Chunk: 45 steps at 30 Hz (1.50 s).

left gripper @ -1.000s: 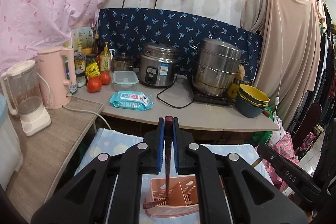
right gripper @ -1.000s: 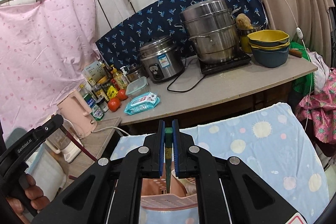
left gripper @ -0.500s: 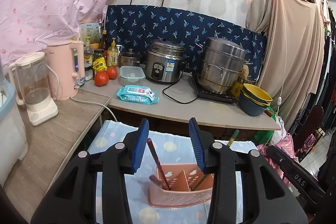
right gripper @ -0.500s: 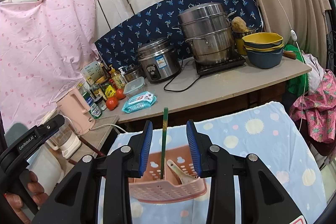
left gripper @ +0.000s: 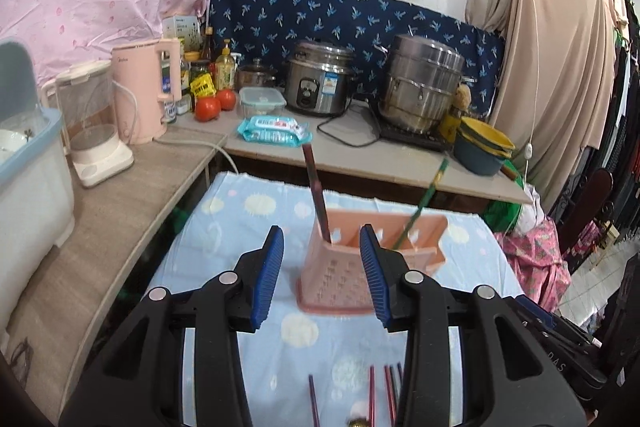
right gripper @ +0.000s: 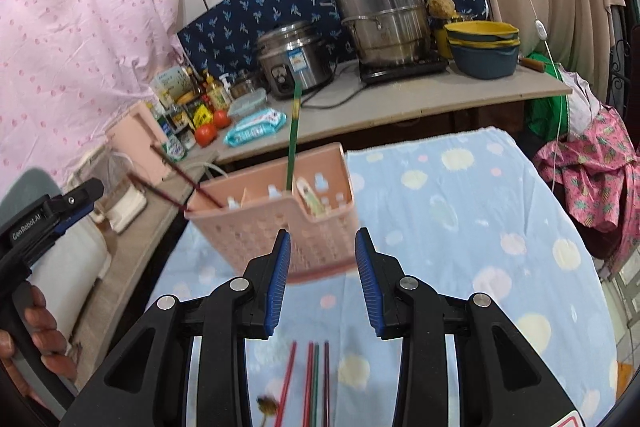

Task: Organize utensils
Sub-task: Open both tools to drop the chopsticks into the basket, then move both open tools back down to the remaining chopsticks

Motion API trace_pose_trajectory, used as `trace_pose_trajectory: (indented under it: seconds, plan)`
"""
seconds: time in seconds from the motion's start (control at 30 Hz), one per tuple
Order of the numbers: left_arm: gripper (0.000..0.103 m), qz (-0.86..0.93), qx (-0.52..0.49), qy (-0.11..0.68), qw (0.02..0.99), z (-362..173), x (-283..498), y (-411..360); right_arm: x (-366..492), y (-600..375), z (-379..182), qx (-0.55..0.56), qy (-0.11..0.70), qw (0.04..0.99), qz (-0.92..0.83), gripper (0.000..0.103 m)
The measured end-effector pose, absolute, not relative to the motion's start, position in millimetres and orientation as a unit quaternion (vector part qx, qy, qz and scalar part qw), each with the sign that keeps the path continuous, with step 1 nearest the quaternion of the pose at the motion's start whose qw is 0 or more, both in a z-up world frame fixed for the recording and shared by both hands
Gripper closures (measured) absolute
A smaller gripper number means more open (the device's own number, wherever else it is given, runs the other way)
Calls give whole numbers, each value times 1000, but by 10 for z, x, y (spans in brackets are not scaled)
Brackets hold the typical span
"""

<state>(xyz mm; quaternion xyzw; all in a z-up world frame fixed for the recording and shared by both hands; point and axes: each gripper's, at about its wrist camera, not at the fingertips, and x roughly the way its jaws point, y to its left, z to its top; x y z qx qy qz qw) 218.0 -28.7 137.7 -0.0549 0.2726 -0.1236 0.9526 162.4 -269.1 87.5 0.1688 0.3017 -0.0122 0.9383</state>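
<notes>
A pink perforated utensil basket point(left gripper: 340, 275) point(right gripper: 256, 223) stands on the blue dotted cloth. A dark red chopstick point(left gripper: 316, 195) point(right gripper: 180, 171) leans in its left compartment and a green chopstick point(left gripper: 424, 201) point(right gripper: 292, 139) in the other, next to a pale spoon point(right gripper: 310, 193). My left gripper point(left gripper: 322, 275) is open and empty, just in front of the basket. My right gripper point(right gripper: 318, 269) is open and empty, also just in front of it. Several loose chopsticks point(left gripper: 380, 401) point(right gripper: 310, 383) lie on the cloth below the grippers.
A counter point(left gripper: 360, 155) behind the cloth carries a rice cooker point(left gripper: 320, 85), a steel steamer pot point(left gripper: 420, 91), stacked bowls point(left gripper: 484, 151), a wipes pack point(left gripper: 272, 131) and tomatoes. A side shelf on the left holds a pink kettle point(left gripper: 140, 95) and a blender point(left gripper: 92, 123).
Both grippers have opened, let their chopsticks go into the basket, and drawn back and up. The basket now sits further ahead and loose chopsticks show on the cloth.
</notes>
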Motion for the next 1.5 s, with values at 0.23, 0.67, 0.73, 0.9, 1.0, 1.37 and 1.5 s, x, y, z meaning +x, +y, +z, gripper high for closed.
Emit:
trace_pose_trajectory:
  seconds: [0.23, 0.67, 0.73, 0.9, 1.0, 1.37, 1.5]
  plan:
    - [65, -122, -37, 309, 942, 1043, 1824, -242, 1235, -2526, 514, 156, 349, 924, -4, 69]
    - [65, -119, -23, 403, 907, 229, 1180, -180, 581, -2235, -103, 133, 424, 896, 9, 69]
    - [65, -120, -20, 415, 901, 123, 1091, -185, 495, -2188, -193, 126, 435, 892, 10, 69]
    - [65, -121, -14, 434, 892, -68, 908, -171, 332, -2112, -377, 120, 458, 881, 15, 71]
    - [65, -124, -13, 446, 886, -143, 840, -162, 284, -2074, -437, 118, 464, 878, 15, 72]
    - [65, -141, -3, 468, 872, -309, 668, -215, 215, -2026, -559, 113, 475, 873, 14, 82]
    - [65, -152, 6, 473, 868, -357, 618, -285, 201, -2007, -565, 106, 473, 874, 12, 82]
